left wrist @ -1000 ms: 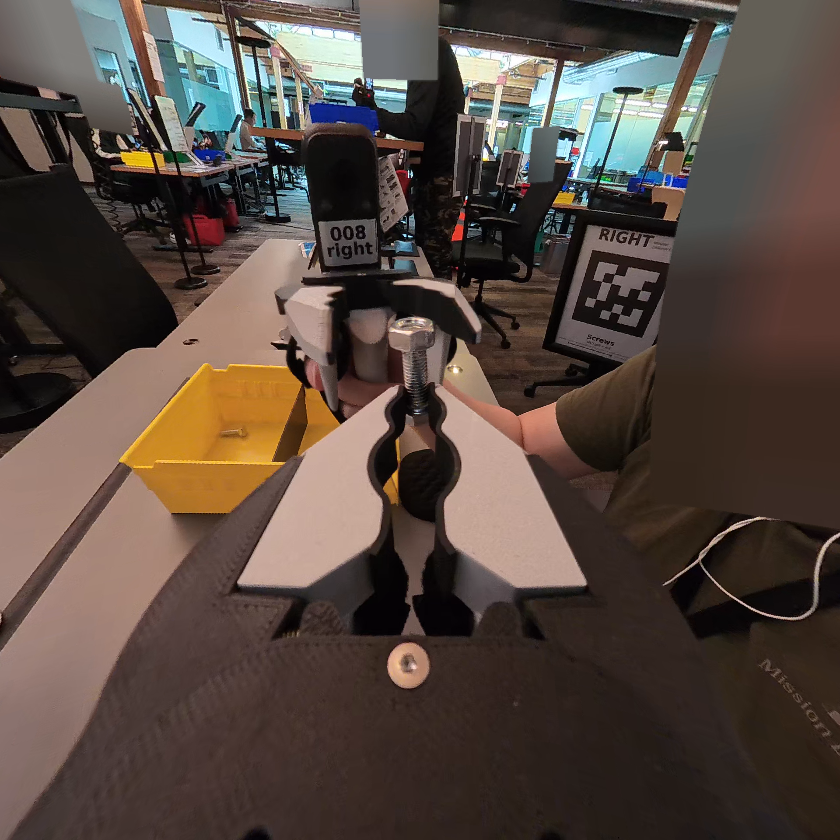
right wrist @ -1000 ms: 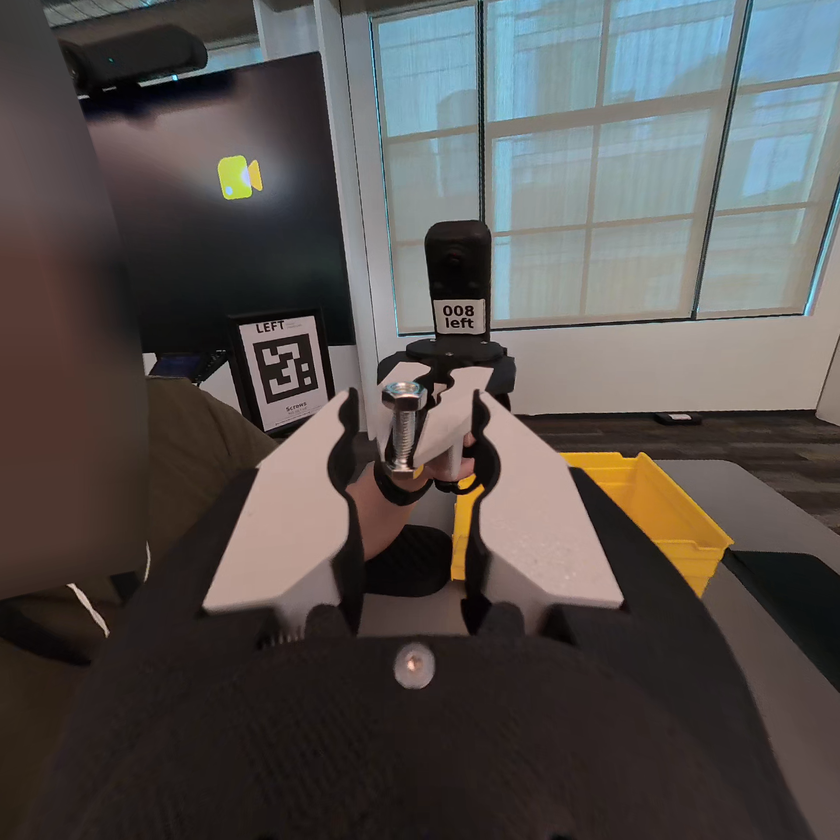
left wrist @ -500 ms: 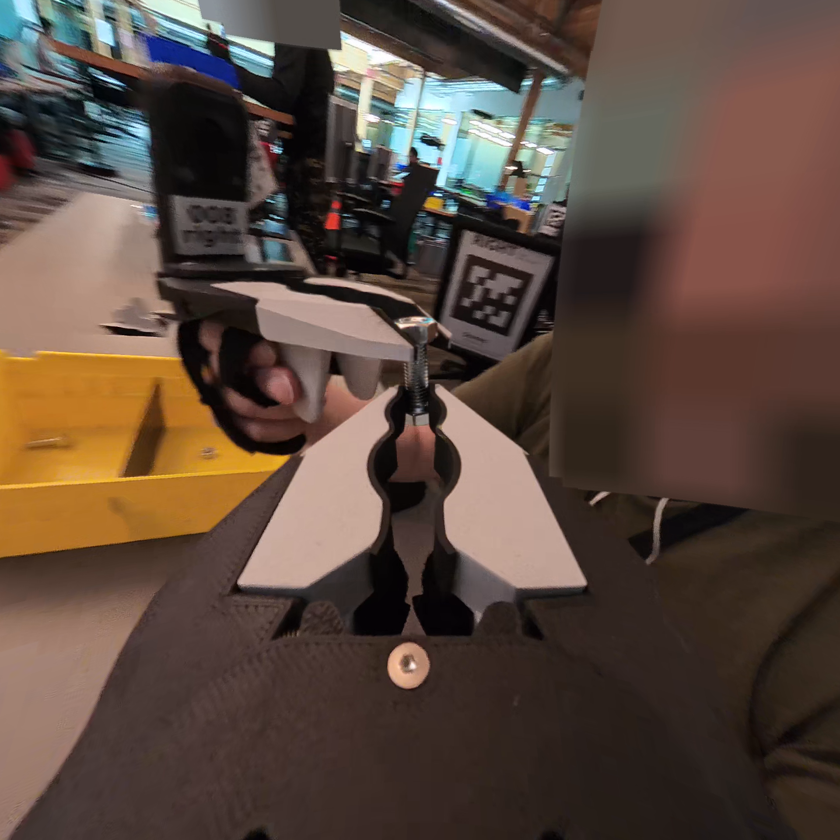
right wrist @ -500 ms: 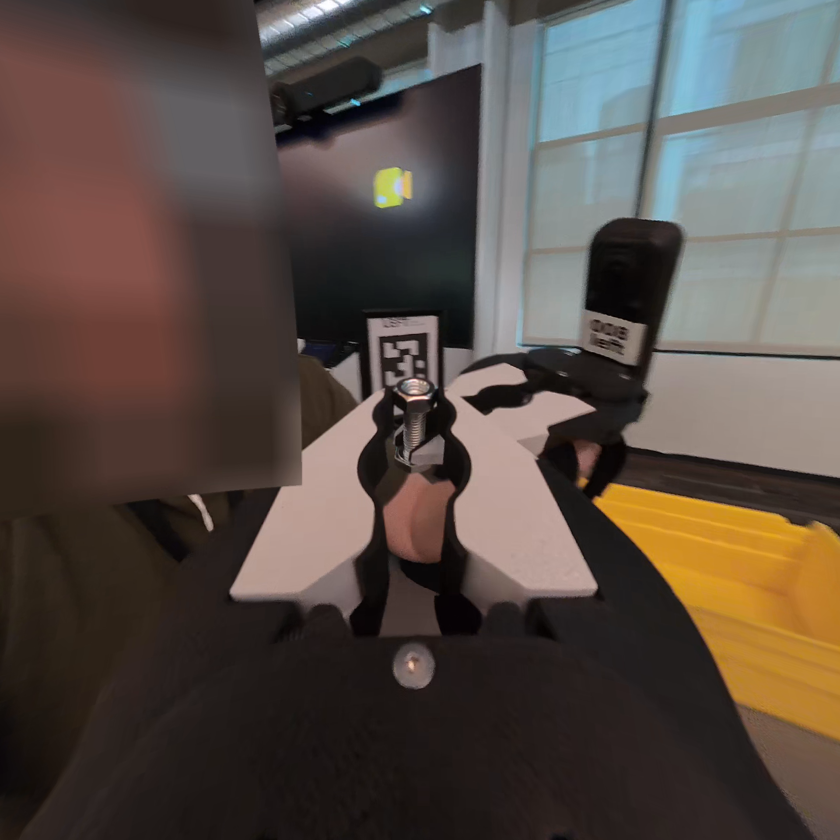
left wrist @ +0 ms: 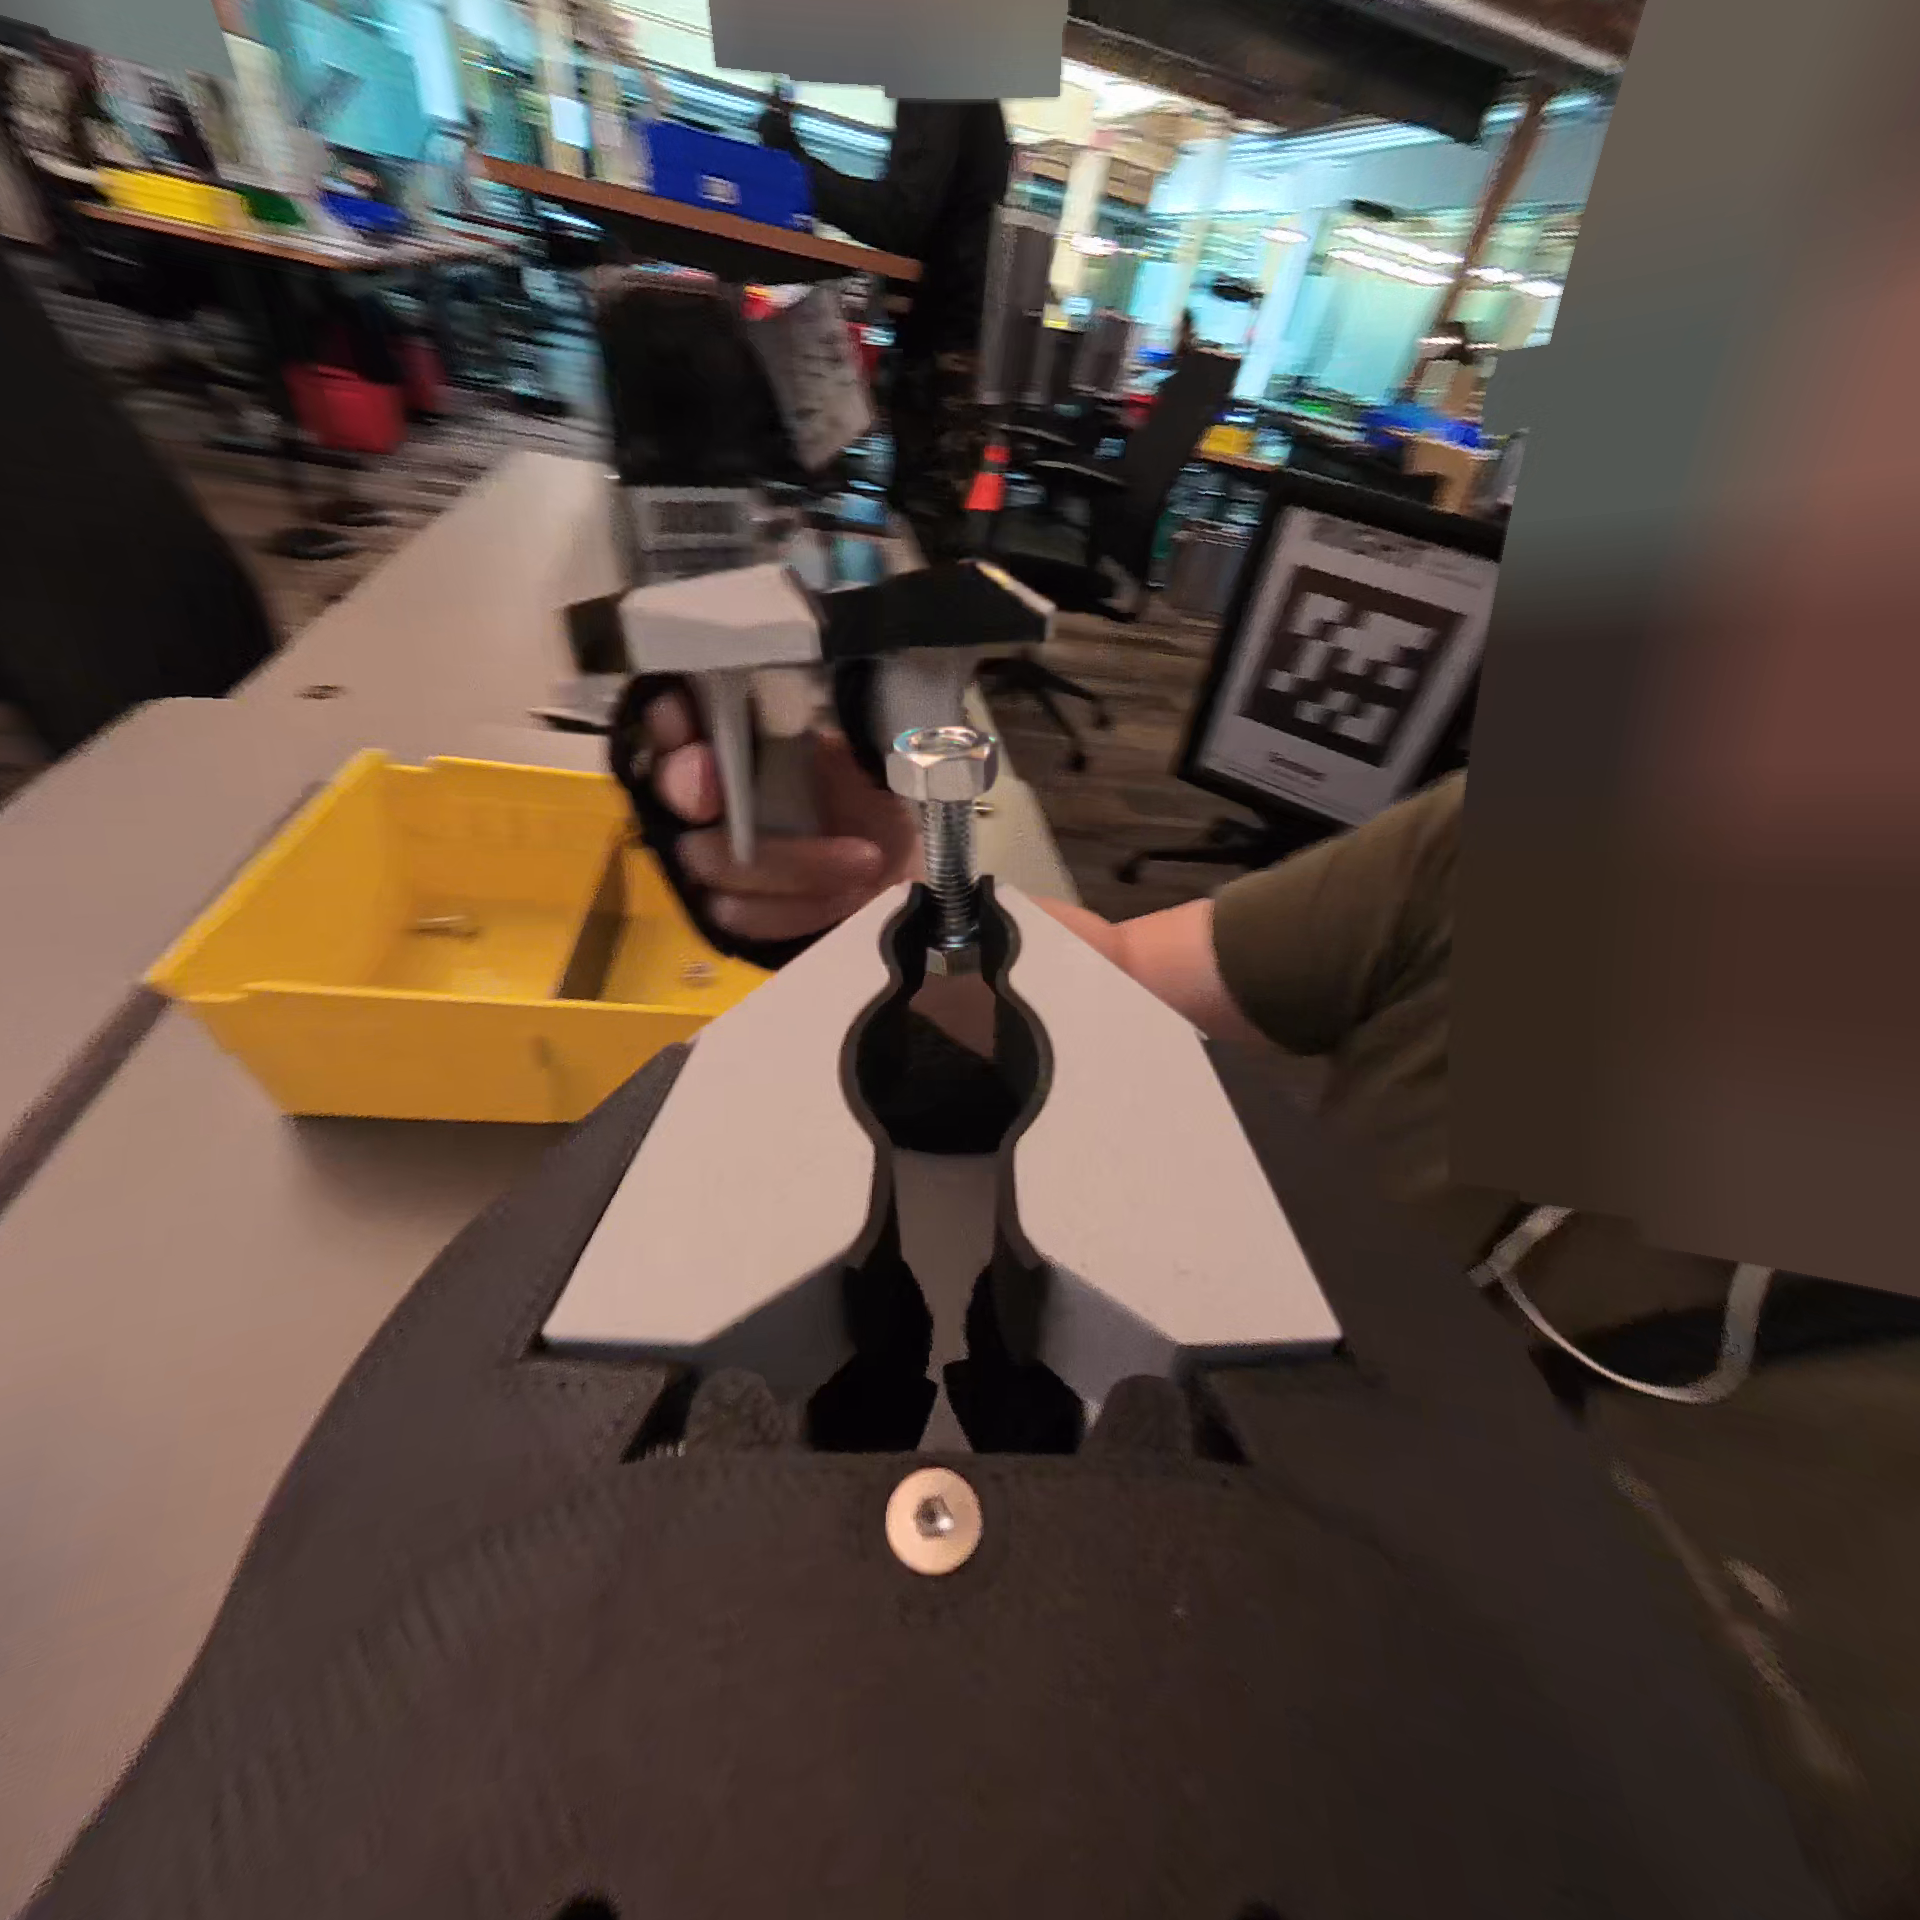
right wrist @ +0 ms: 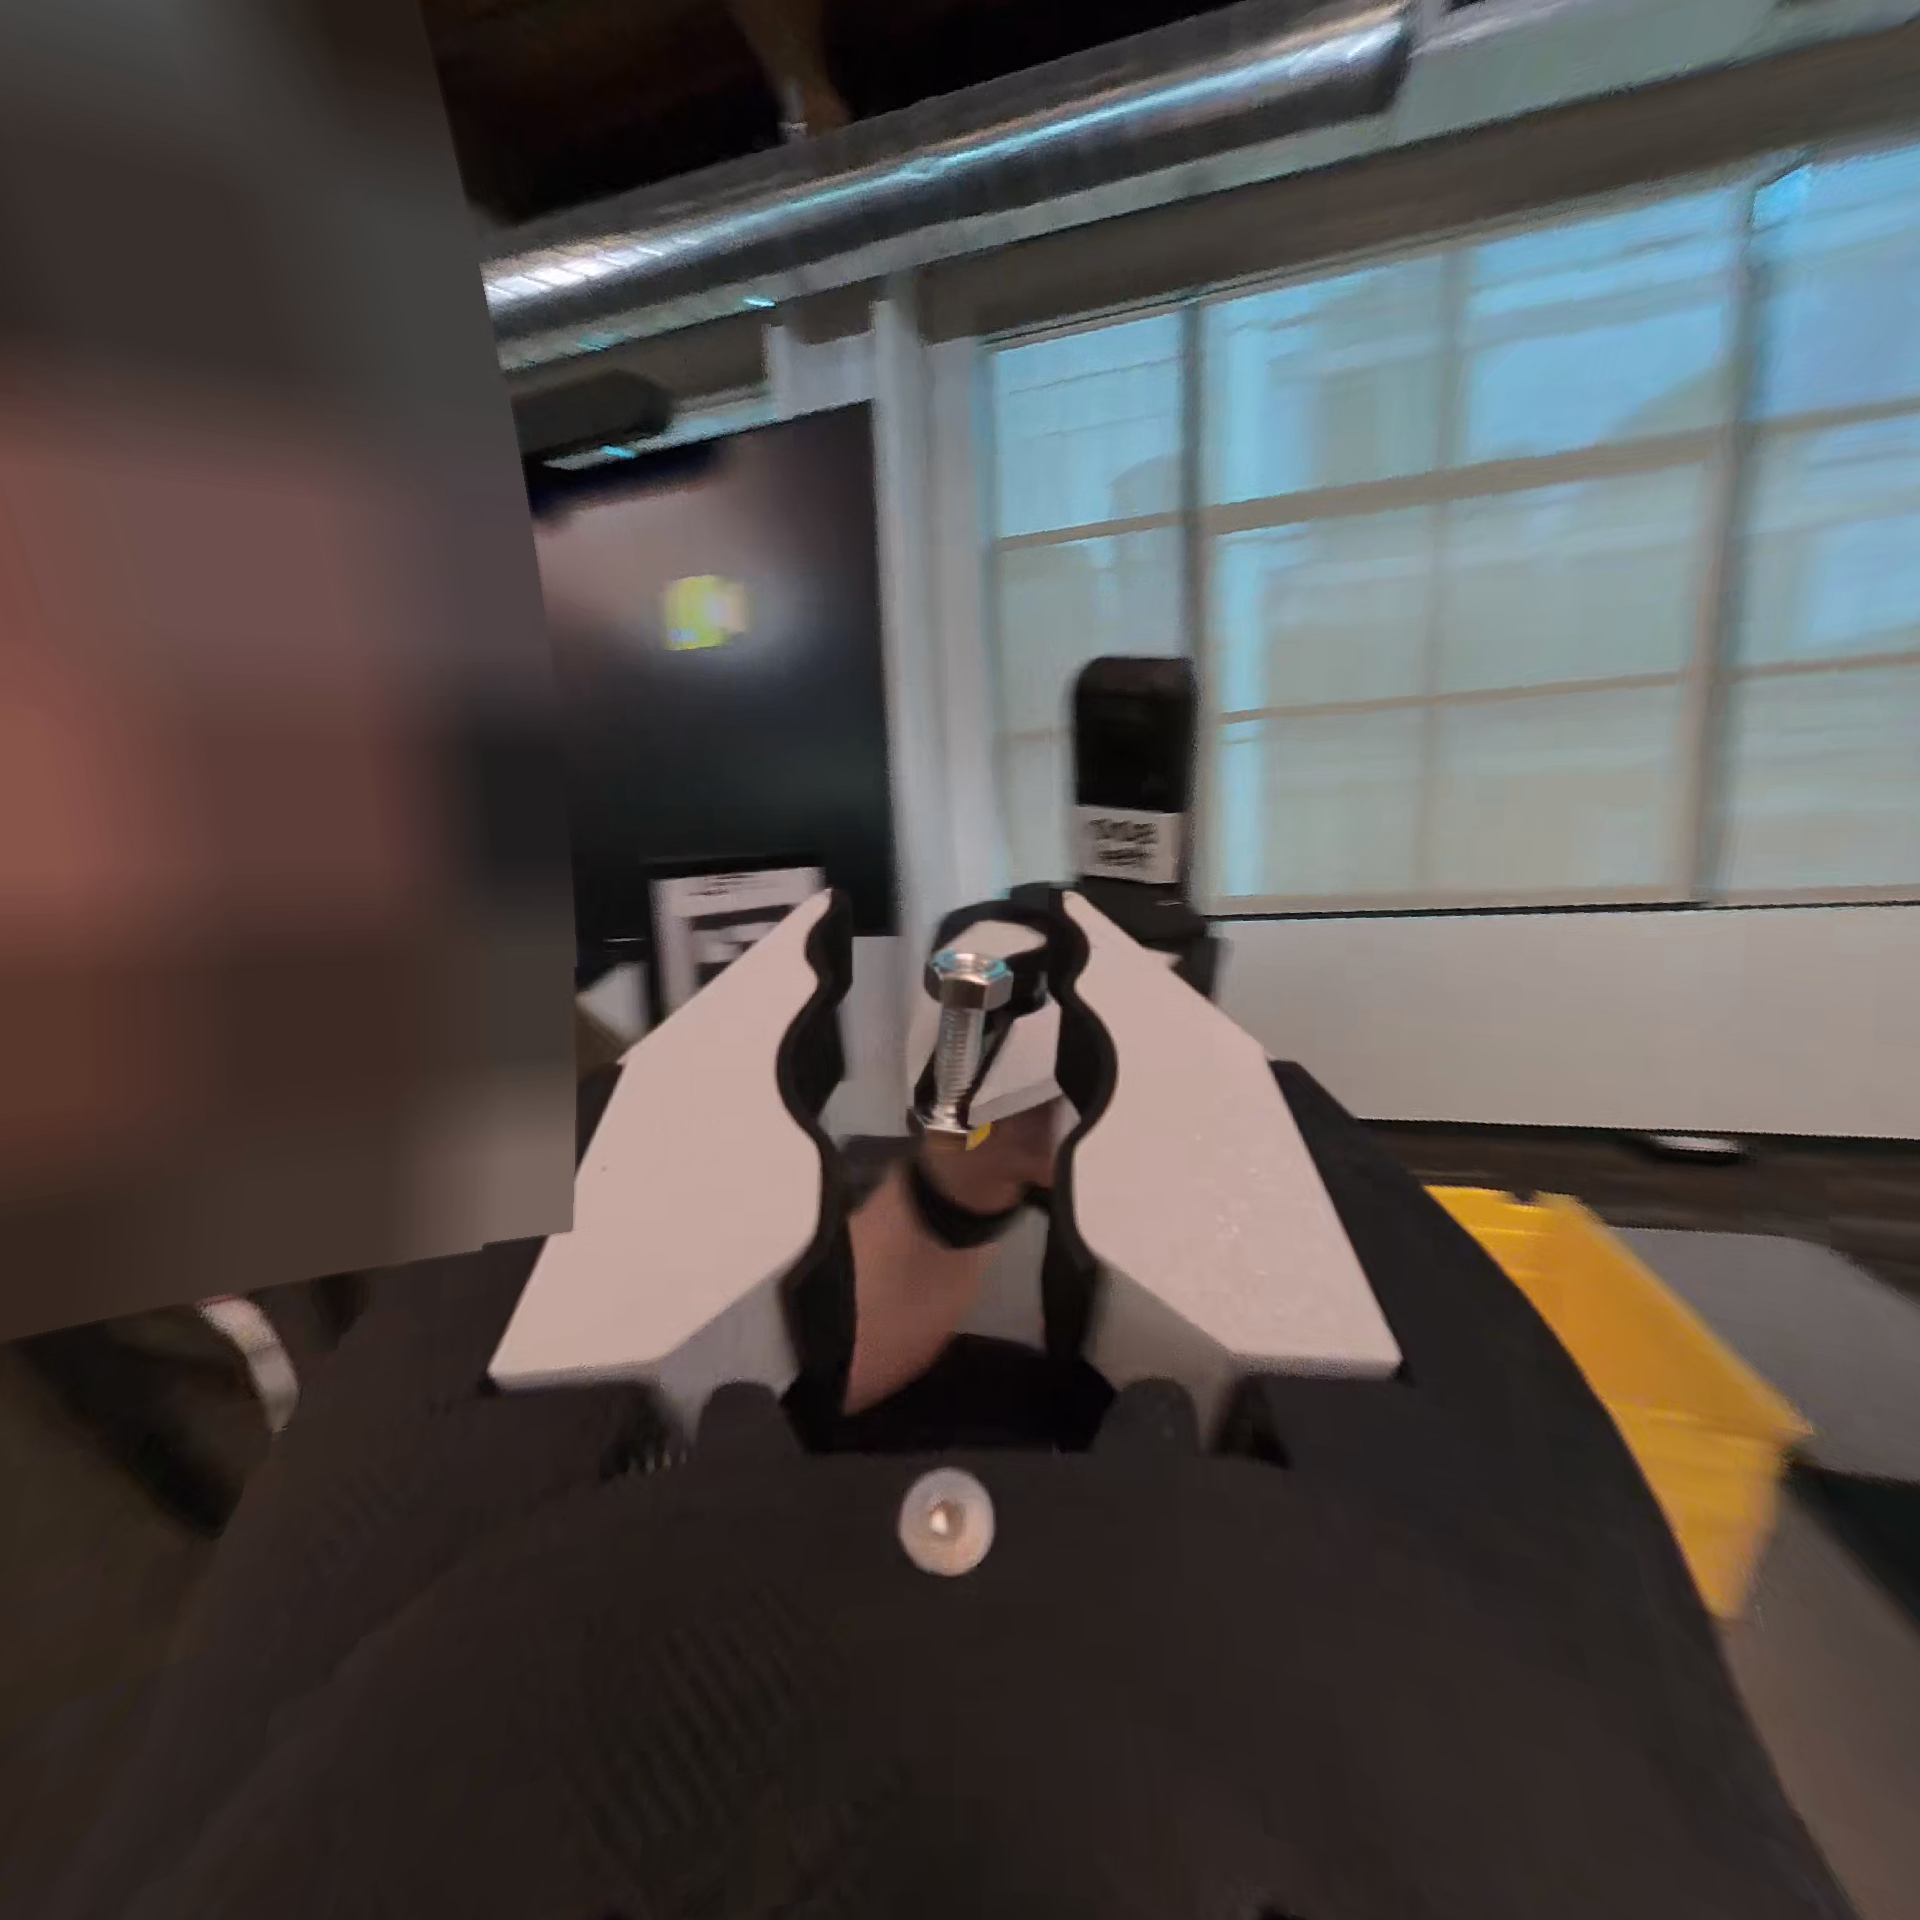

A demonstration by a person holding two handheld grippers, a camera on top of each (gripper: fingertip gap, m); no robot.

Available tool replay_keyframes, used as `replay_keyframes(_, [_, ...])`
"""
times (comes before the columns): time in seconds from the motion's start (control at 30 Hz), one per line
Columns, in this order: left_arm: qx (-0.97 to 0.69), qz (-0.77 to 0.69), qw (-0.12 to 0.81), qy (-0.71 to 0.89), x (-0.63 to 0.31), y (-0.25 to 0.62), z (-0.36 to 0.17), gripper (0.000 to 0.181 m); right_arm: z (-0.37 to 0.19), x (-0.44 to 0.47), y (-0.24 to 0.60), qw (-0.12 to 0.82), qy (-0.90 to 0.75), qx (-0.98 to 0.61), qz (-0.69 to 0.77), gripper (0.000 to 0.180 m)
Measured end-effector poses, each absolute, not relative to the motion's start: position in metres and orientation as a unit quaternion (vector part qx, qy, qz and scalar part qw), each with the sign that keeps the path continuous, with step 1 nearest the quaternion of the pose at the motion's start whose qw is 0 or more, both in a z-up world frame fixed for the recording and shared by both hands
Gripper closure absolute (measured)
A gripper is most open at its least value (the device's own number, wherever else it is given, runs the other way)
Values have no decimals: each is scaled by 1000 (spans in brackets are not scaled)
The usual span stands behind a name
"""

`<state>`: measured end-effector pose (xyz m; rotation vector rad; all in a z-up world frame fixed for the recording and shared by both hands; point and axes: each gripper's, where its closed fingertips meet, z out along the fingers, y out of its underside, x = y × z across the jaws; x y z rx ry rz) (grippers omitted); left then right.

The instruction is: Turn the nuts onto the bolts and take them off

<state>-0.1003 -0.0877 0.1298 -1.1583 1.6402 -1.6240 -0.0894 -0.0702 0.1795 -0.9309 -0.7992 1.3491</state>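
Note:
My left gripper [left wrist: 948,920] is shut on a steel nut [left wrist: 951,961] at its tips. A bolt [left wrist: 943,831] stands upright out of the nut, threaded into it, with its hex head on top. My right gripper [right wrist: 951,906] is open and empty. In its view the bolt [right wrist: 956,1044] stands just beyond the gap between its fingers, apart from both. In the left wrist view the right gripper [left wrist: 821,623] hovers behind and left of the bolt head, held by a gloved hand. The left gripper [right wrist: 951,1117] shows in the right wrist view holding the nut [right wrist: 940,1120].
A yellow bin [left wrist: 416,1029] with a divider and a few loose fasteners sits on the grey table [left wrist: 156,1299] to the left; it also shows in the right wrist view [right wrist: 1621,1351]. A person's arm [left wrist: 1299,935] is at right. A marker board [left wrist: 1351,665] stands behind.
My right gripper was shut on the bolt head half a second ago. It has since opened and drawn back. My left gripper still holds the nut, and both views have swung.

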Motion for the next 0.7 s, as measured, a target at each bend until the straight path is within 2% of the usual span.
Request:
replay_keyframes(0.03, [-449, -585, 310, 600, -97, -76, 130, 173, 181, -84, -61, 645, -331, -420, 545, 143])
replay_keyframes(0.17, [-499, -485, 454, 556, -92, -29, 132, 173, 186, -77, -44, 729, -294, -456, 418, 141])
replay_keyframes(0.27, [-504, -436, 514, 541, -92, -17, 136, 173, 184, -80, -34, 762, -263, -476, 351, 148])
replay_keyframes(0.43, [-500, -407, 530, 551, -86, -22, 132, 173, 168, -93, -19, 761, -252, -518, 298, 148])
replay_keyframes(0.7, [-493, -409, 520, 565, -83, -31, 130, 173, 166, -95, -22, 738, -272, -526, 324, 156])
